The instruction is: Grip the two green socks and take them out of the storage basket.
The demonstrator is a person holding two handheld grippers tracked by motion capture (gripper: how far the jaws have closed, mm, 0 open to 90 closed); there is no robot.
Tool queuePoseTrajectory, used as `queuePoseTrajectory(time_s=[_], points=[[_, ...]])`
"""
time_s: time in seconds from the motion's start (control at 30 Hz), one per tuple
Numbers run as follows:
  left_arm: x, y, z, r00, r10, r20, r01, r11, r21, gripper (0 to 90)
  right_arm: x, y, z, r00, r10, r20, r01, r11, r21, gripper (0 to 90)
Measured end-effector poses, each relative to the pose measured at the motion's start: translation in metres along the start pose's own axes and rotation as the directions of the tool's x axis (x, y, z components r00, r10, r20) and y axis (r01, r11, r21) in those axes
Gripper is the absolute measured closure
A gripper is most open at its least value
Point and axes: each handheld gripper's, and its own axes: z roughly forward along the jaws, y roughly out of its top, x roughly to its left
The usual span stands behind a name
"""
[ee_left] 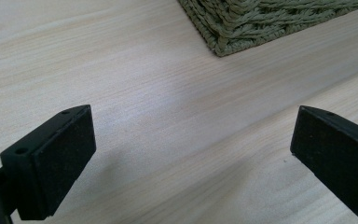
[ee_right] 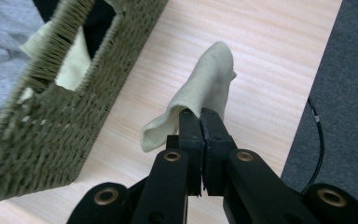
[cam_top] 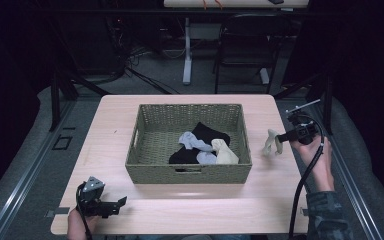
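Observation:
A woven green basket [cam_top: 145, 165] stands in the middle of the wooden table [cam_top: 115, 115]. Inside lie a black garment [cam_top: 207, 134], a grey sock [cam_top: 192, 141] and a cream sock [cam_top: 226, 154]. My right gripper [cam_top: 281, 137] is to the right of the basket, shut on another cream sock [cam_top: 271, 143] that hangs above the table. In the right gripper view that cream sock [ee_right: 205, 91] is pinched between the closed jaws, beside the basket wall [ee_right: 56, 116]. My left gripper [cam_top: 120, 204] rests open near the table's front left corner, nothing between its fingers [ee_left: 56, 158].
A basket corner [ee_left: 242, 28] lies ahead of the left gripper. Grey carpet [ee_right: 349, 102] lies past the table's right edge. A dark chair [cam_top: 245, 45] and a white table leg [cam_top: 187, 50] stand behind the table.

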Motion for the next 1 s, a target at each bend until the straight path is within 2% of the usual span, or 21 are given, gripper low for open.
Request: queuePoseTrajectory(time_s=[0.07, 0.13, 0.23, 0.33, 0.53, 1.0], points=[[0.0, 0.0, 0.0, 1.0, 0.001, 0.001, -0.001, 1.0, 0.0, 0.0, -0.001, -0.004, 0.006, 0.9998, 0.017, -0.009, -0.017, 1.0, -0.006, 89.1], [0.0, 0.0, 0.0, 1.0, 0.003, -0.004, -0.003, 1.0, 0.001, 0.0, -0.004, -0.008, 0.011, 0.9999, 0.016, 0.005, -0.016, 1.0, 0.017, 89.1], [0.0, 0.0, 0.0, 1.0, 0.003, -0.001, -0.003, 1.0, 0.0, 0.0, -0.005, -0.012, 0.018, 0.999, 0.042, -0.016, -0.042, 0.999, 0.004, 89.1], [0.0, 0.0, 0.0, 1.0, 0.002, 0.003, -0.002, 1.0, 0.001, 0.0, -0.007, -0.014, 0.023, 0.9995, 0.031, 0.009, -0.031, 0.999, 0.033, 89.0], [0.0, 0.0, 0.0, 1.0, 0.006, 0.006, -0.006, 1.0, 0.0, 0.0, -0.011, -0.016, 0.035, 0.9994, 0.034, -0.002, -0.034, 0.998, 0.059, 89.0], [-0.001, 0.0, -0.001, 1.0, 0.007, 0.006, -0.007, 1.0, 0.001, 0.0, -0.003, -0.017, 0.071, 0.9996, 0.02, -0.018, -0.018, 0.993, 0.114, 88.9]])
